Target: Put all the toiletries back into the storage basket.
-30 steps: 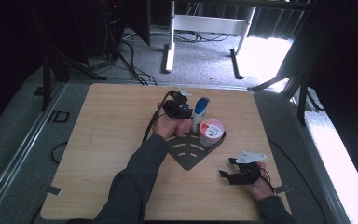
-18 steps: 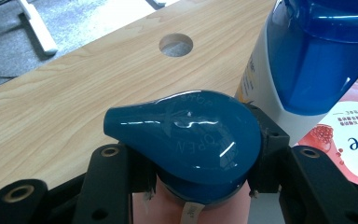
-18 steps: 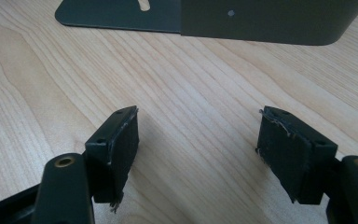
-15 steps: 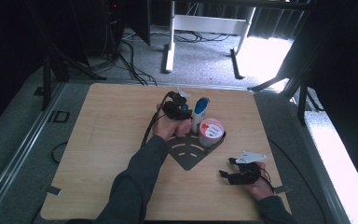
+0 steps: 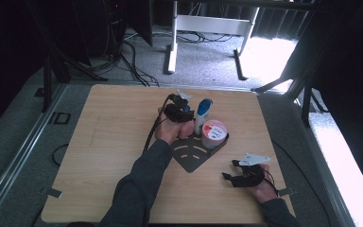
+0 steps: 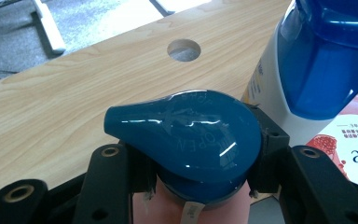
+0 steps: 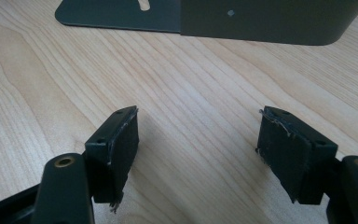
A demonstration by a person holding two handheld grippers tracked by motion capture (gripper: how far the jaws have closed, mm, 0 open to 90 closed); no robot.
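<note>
Nothing has moved since the earlier frames: both hands, both grippers and the things on the light wooden table (image 5: 99, 156) sit where they were.

On the left, the left gripper (image 5: 178, 112) is closed partway around a pump bottle with a glossy dark blue pump head (image 6: 184, 133); in the left gripper view the two black jaws press against the collar just under that head, whose spout points away to the gripper's left. The bottle stands upright, its long axis vertical, directly between the jaws. Just to this gripper's right stand a white bottle with a blue cap (image 5: 203, 115) and a round pink-and-white tub (image 5: 214, 133), at the back of a flat dark metal bracket (image 5: 191, 157).

Further right, the right gripper (image 5: 230, 171) rests low on the table with its jaws spread wide and empty, bare wood between them. The bracket's edge lies just ahead of it, and the pump bottle is well apart, so the left hand is much the nearer.
</note>
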